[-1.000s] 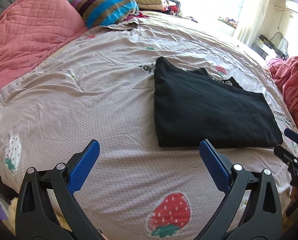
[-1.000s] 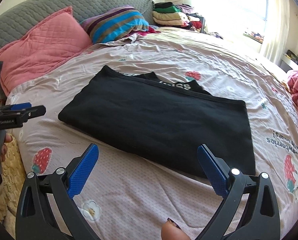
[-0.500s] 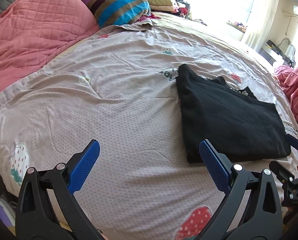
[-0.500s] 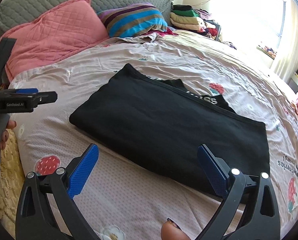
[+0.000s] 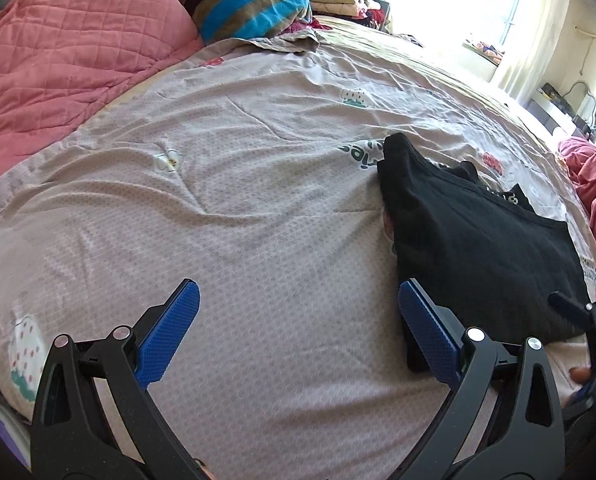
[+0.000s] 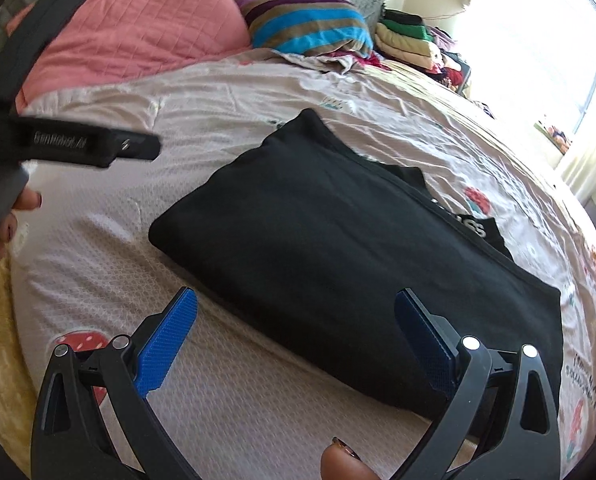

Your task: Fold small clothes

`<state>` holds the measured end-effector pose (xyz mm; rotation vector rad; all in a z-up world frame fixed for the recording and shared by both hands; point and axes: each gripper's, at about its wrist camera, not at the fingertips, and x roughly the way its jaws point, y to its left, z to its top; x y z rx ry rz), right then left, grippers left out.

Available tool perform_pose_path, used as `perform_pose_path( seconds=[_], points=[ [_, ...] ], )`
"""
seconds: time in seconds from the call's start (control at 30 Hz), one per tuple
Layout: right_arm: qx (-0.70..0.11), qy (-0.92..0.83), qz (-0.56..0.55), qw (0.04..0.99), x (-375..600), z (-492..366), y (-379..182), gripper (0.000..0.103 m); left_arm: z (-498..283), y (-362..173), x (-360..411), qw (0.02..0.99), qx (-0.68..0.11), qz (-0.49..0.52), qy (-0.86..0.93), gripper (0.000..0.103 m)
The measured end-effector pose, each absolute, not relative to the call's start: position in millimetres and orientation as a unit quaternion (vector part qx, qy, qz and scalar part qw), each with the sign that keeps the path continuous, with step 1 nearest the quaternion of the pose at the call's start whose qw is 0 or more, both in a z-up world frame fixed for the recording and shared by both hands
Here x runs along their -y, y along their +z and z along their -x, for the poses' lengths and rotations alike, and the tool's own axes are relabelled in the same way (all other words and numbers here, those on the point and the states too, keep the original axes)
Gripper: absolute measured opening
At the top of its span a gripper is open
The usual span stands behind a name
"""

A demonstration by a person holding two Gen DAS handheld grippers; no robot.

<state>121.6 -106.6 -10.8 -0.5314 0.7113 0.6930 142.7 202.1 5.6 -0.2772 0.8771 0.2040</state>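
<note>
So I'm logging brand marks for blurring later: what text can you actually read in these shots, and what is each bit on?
"GenRobot.AI": on the side of the left gripper, slightly blurred, seen from the right wrist view.
"SS": the end of white lettering on the black garment; the rest is hidden under the fold.
Printed words on the bedsheet, near the garment and at the right edge: too distorted or upside down to read.
</note>
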Motion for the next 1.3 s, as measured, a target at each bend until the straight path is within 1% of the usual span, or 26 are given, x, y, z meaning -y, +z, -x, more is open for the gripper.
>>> perform_pose_path(
  seconds=[0.2,0.43,0.5,0.53,0.57,0.6,0.63,0.67,0.7,0.77,0.8,0.9,1.0,1.1,1.23,1.27,1.3],
  points=[
    [-0.331,0.296,0.313,0.839,76,-129,-35,0.098,-166,-2,-200,0.885,-0.434,0.138,0.095,0.093],
    [-0.288,0.281,0.346,0.847,52,-137,-44,0.098,-187,-9,-202,0.880,-0.443,0.145,0.094,0.093],
    [-0.277,0.272,0.348,0.853,50,-141,-43,0.096,-194,-11,-203,0.877,-0.446,0.153,0.092,0.093],
    [-0.272,0.269,0.346,0.857,50,-143,-42,0.093,-197,-11,-204,0.875,-0.448,0.158,0.091,0.093],
    [-0.268,0.271,0.341,0.859,52,-143,-40,0.073,-200,-11,-204,0.874,-0.450,0.165,0.087,0.093],
    [-0.267,0.277,0.336,0.860,55,-143,-39,0.063,-203,-11,-205,0.872,-0.450,0.175,0.081,0.093],
    [-0.264,0.280,0.330,0.862,58,-141,-37,0.059,-207,-11,-206,0.869,-0.451,0.188,0.074,0.093],
    [-0.258,0.285,0.326,0.864,62,-139,-34,0.048,-211,-10,-207,0.867,-0.451,0.199,0.067,0.093],
    [-0.253,0.290,0.322,0.865,64,-136,-32,0.043,-214,-9,-207,0.865,-0.451,0.211,0.058,0.093],
    [-0.246,0.299,0.313,0.867,70,-134,-27,0.028,-220,-3,-205,0.862,-0.444,0.241,0.036,0.093],
    [-0.244,0.301,0.309,0.868,73,-134,-25,0.023,-223,0,-203,0.862,-0.440,0.251,0.023,0.093],
    [-0.239,0.309,0.299,0.871,80,-131,-20,0.019,-233,4,-195,0.860,-0.443,0.252,0.016,0.093],
    [-0.227,0.312,0.289,0.876,89,-128,-14,0.017,-245,1,-189,0.854,-0.454,0.253,0.011,0.093],
    [-0.229,0.321,0.267,0.879,100,-129,-7,0.017,-254,-5,-182,0.837,-0.462,0.291,-0.028,0.093],
    [-0.218,0.320,0.250,0.887,114,-126,2,0.016,-258,-3,-167,0.833,-0.455,0.311,-0.055,0.093],
    [-0.215,0.319,0.244,0.890,118,-125,5,0.016,-258,-1,-163,0.834,-0.453,0.309,-0.058,0.092],
    [-0.214,0.318,0.239,0.892,122,-125,8,0.016,-258,1,-158,0.835,-0.452,0.308,-0.063,0.081]
  ],
)
